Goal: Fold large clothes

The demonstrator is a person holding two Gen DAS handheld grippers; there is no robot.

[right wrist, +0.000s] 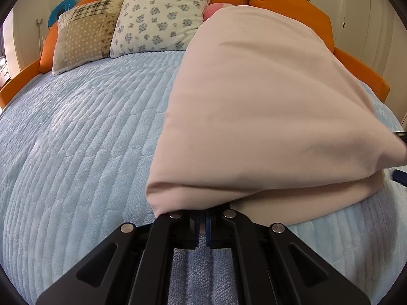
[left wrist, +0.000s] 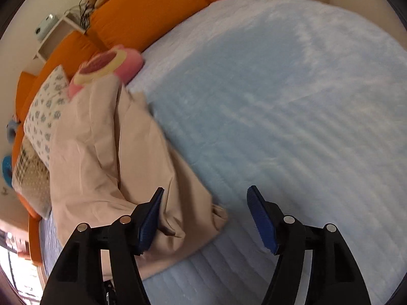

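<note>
A wide bed covered in a pale blue ribbed plush blanket (right wrist: 84, 137) fills both views, ringed at its far side by an orange padded headboard (left wrist: 142, 15). On the blanket lies the large pale pink cloth garment (right wrist: 267, 106), doubled over on itself into a thick, loosely creased bundle that stretches from the near edge of the bed up to the pillows by the headboard. Against the headboard, beside the garment's far end, stand a white cushion printed with small blue flowers (right wrist: 162, 17) and, next to it, a beige patchwork cushion with dots and checks (right wrist: 86, 33); a pink round plush toy with a red and yellow face (left wrist: 106, 66) sits touching the garment's far end. The left gripper (left wrist: 204, 216) hangs above the near corner of the garment with its blue pads apart, one pad over the cloth and the other over the bare blanket, nothing pinched between them. The right gripper (right wrist: 202, 225) has its jaws together at the garment's near edge, the cloth draping over its tips, a sliver of pink showing in the slit between the pads.
</note>
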